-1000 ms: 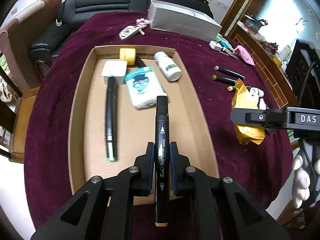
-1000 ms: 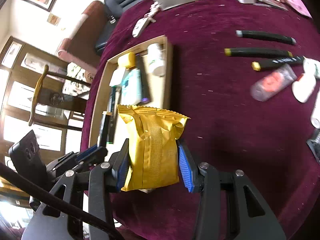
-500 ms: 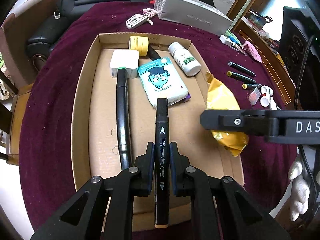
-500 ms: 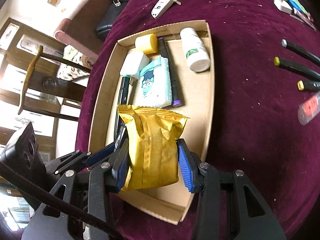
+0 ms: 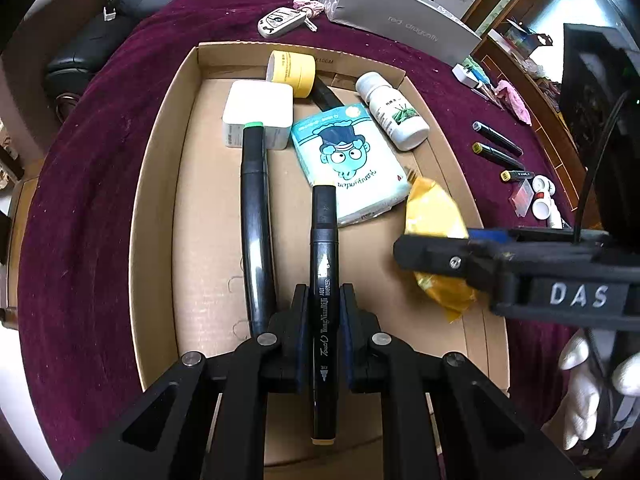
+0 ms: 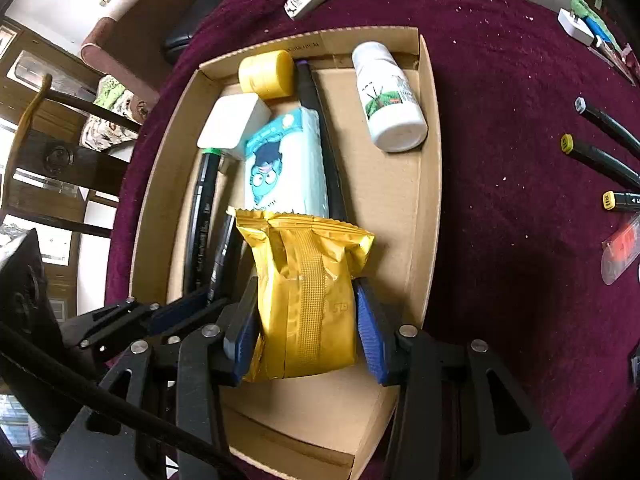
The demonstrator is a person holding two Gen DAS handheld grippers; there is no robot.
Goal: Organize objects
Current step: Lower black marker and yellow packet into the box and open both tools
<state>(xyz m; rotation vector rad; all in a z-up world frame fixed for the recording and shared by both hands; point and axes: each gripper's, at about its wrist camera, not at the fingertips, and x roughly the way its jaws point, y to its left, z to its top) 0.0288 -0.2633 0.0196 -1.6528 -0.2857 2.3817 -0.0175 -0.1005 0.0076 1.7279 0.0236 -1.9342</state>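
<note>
My left gripper [image 5: 323, 320] is shut on a black art marker [image 5: 323, 280] and holds it over the middle of the cardboard tray [image 5: 160, 200]. My right gripper [image 6: 304, 320] is shut on a gold snack packet [image 6: 308, 280] over the tray's near right part [image 6: 424, 200]. The packet [image 5: 434, 216] and right gripper also show in the left wrist view, to the right of the marker. In the tray lie a green-capped marker [image 5: 256, 220], a white box [image 5: 258, 114], a yellow tape roll [image 5: 292, 70], a tissue pack [image 5: 352, 160] and a white bottle [image 5: 394, 112].
On the maroon tablecloth right of the tray lie three black markers [image 6: 600, 152] and a small clear packet [image 6: 622, 252]. A car key [image 5: 282, 22] and a long grey box [image 5: 396, 16] lie beyond the tray. A sofa and a chair stand behind the table.
Both grippers have moved in over the tray. The right gripper has carried the gold packet left from the tablecloth to above the tray floor. The left gripper has lowered the marker closer.
</note>
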